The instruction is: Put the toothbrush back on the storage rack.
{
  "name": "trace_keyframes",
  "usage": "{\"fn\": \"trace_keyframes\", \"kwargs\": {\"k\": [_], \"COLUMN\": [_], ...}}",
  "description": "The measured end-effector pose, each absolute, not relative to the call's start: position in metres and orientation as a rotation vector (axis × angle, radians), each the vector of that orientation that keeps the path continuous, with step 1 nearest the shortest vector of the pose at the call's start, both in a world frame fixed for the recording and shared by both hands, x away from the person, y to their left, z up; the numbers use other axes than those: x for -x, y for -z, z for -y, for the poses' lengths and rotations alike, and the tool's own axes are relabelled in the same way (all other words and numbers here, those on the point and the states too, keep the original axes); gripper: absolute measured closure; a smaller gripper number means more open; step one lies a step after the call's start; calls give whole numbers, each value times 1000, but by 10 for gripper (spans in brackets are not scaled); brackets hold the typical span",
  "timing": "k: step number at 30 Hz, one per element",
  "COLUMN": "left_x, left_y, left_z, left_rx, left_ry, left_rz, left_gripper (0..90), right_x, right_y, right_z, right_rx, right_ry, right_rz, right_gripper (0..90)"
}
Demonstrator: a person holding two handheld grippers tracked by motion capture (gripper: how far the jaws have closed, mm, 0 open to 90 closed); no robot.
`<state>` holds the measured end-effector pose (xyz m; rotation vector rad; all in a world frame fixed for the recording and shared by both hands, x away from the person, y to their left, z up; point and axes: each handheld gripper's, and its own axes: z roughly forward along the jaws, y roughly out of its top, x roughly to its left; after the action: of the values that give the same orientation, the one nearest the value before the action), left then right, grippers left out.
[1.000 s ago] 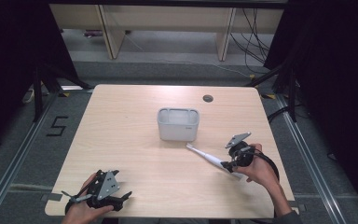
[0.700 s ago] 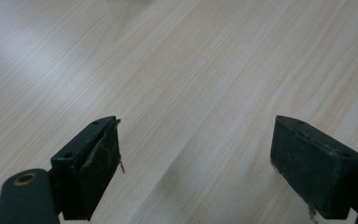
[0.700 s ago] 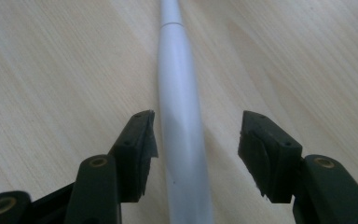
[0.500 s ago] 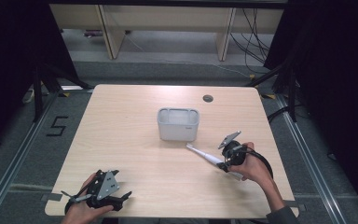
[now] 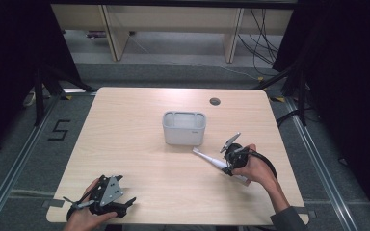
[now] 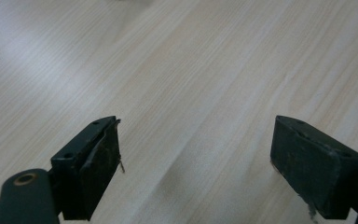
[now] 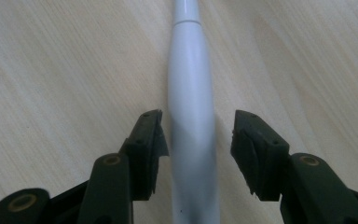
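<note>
Slippage is the main risk: right gripper (image 7: 198, 149) is spread astride a white toothbrush-like handle (image 7: 191, 121) laid flat on tabletop (image 5: 125, 144), w/ pads apparently not yet touching. Smooth rounded body could be squirted out if closed off-centre. Left gripper (image 6: 196, 168) is held spread, empty, near tabletop's front edge.

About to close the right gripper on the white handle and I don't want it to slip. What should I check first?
1. White handle lies between the right gripper jaws: ok.
2. Jaws open, gaps on both sides: ok.
3. Handle centred: not ok, it sits nearer one jaw.
4. Handle flat on the table: ok.
5. Grey bin apart from the handle tip: ok.
6. Left gripper open, holding nothing, at the near edge: ok.
</note>
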<state>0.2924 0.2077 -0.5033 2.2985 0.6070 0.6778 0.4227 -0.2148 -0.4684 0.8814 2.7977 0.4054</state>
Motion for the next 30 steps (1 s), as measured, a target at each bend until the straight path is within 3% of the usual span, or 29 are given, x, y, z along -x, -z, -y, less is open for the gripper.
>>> {"fn": "trace_keyframes", "kwargs": {"k": [30], "left_x": [-292], "left_y": [503], "left_z": [-208], "left_rx": [-2309], "left_ry": [-675], "left_rz": [-599], "left_gripper": [152], "right_x": [-444], "right_y": [473], "right_z": [194], "right_rx": [-852], "right_ry": [-150], "right_rz": [-2970], "right_gripper": [661]}}
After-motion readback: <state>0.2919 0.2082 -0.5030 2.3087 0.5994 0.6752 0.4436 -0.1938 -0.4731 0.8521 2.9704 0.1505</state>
